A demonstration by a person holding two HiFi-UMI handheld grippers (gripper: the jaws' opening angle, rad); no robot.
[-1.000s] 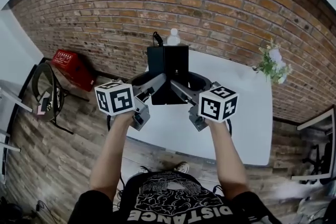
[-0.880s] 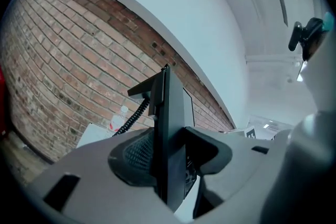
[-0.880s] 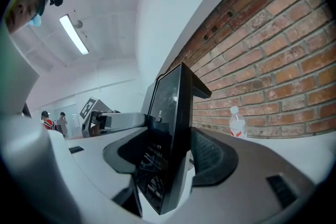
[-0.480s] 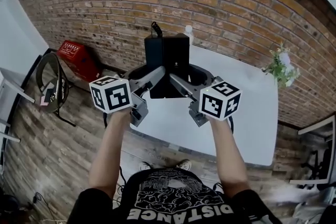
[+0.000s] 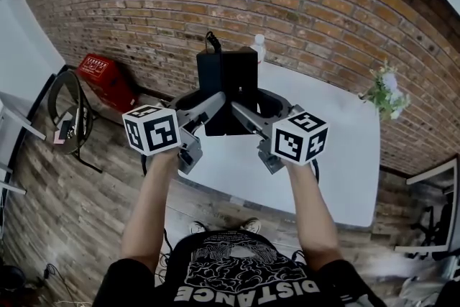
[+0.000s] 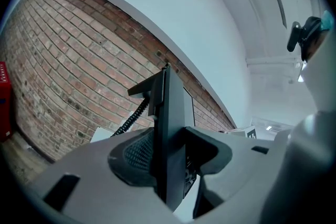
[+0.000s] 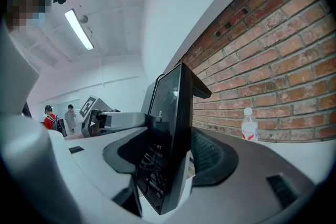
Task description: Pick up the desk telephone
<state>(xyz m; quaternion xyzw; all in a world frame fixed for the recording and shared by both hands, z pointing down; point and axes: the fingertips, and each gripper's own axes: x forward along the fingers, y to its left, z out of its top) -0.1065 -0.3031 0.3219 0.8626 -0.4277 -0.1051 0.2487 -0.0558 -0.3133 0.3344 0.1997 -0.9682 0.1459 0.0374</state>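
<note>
Desk telephone (image 5: 228,86) hangs on edge over the far-left corner of the white table (image 5: 338,176), prob. clear of the top. Left gripper (image 5: 214,103) and right gripper (image 5: 241,108) are each clamped across its thickness, one per side edge, pads flat on the body. To do the lift well: move both hands as one, equal squeeze, no twist btwn them, phone kept vertical so it can't slide out. The coiled cord (image 6: 128,120) trails off the back, so mind the slack; it's the main snag risk. Bottle (image 5: 259,47) stands at the far edge just behind the phone, flowers (image 5: 384,93) at the right edge, red crate (image 5: 100,72) on the floor by the brick wall, well apart.
</note>
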